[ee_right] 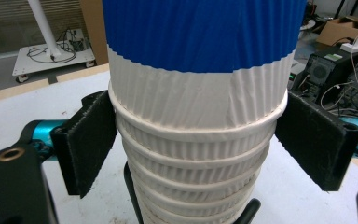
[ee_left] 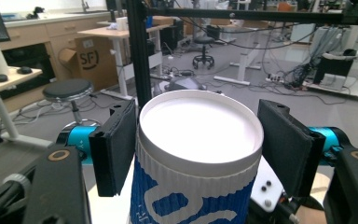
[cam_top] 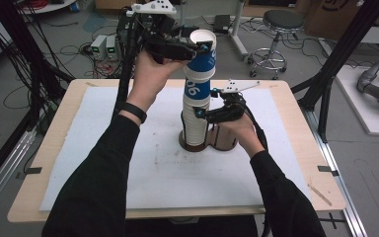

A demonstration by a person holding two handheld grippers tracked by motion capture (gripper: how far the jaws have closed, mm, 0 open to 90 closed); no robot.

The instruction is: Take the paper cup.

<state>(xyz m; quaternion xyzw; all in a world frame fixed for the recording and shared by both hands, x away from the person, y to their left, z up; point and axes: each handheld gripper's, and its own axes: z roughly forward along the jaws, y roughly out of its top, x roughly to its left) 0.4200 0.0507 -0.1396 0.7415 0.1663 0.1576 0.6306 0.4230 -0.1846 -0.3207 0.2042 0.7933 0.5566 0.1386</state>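
Right gripper (cam_top: pixel 201 113): nearest the person, low on the stack; its pads sit against both sides of the lower white cups (ee_right: pixel 191 154), closed on them.
Lower white cups: nested tightly, rims showing as rings, standing in a brown holder (cam_top: pixel 212 143).
Brown holder: rests on the white mat (cam_top: pixel 128 163) near the middle of the tabletop (cam_top: pixel 39 187).
Blue-and-white cup (cam_top: pixel 200 64): topmost of the stack, upright, open mouth up, its base inside the cup below.
Left gripper (cam_top: pixel 203 47): high at the top cup's rim, clamped on the blue-and-white cup just under the rim; in the left gripper view one pad presses the cup's wall, the other stands close beside it.
Stool (cam_top: pixel 276 29): on the floor beyond the tabletop, well apart.
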